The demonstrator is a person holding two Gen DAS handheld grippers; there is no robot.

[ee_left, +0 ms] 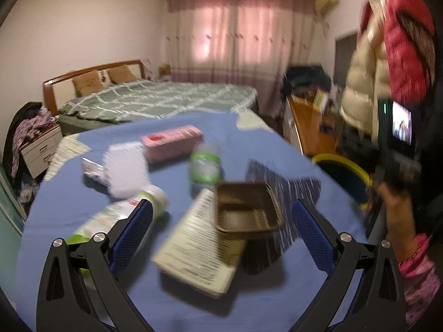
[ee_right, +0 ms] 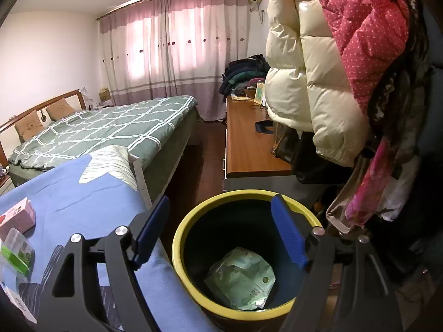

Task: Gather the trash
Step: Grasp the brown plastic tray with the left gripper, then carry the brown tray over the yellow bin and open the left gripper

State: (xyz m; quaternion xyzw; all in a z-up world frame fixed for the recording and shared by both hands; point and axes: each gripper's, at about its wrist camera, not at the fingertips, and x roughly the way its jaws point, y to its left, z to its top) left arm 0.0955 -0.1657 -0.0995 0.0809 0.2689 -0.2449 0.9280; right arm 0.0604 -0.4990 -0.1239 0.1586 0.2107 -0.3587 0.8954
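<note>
I am holding my left tongs [ee_left: 221, 218] spread wide and empty above the blue tabletop [ee_left: 69, 207], which is blurred in this view. Between and beyond the blue pads [ee_left: 133, 235], a brown tray [ee_left: 246, 207] is lying partly on a printed paper box [ee_left: 199, 246]. A green-labelled plastic bottle [ee_left: 205, 164] is standing just behind the tray, and a pink box [ee_left: 171, 139] is lying beyond it. A white foam wrap [ee_left: 124, 168] is sitting to the left, and a green and white tube [ee_left: 119, 215] is lying beside the left pad.

I am hanging my right tongs [ee_right: 221, 229] over the yellow-rimmed bin [ee_right: 180, 249], which is standing on the floor just beside the tabletop's edge. These tongs are spread too, pinching nothing. A crumpled green packet [ee_right: 241, 276] is lying at the bottom of the bin. My right hand [ee_left: 396, 210], in a pink sleeve [ee_left: 418, 271], is showing at the right edge of the left view.

A bed [ee_right: 105, 127] with a green checked cover is standing behind the tabletop, and puffy coats [ee_right: 318, 83] are hanging above a wooden desk [ee_right: 249, 144].
</note>
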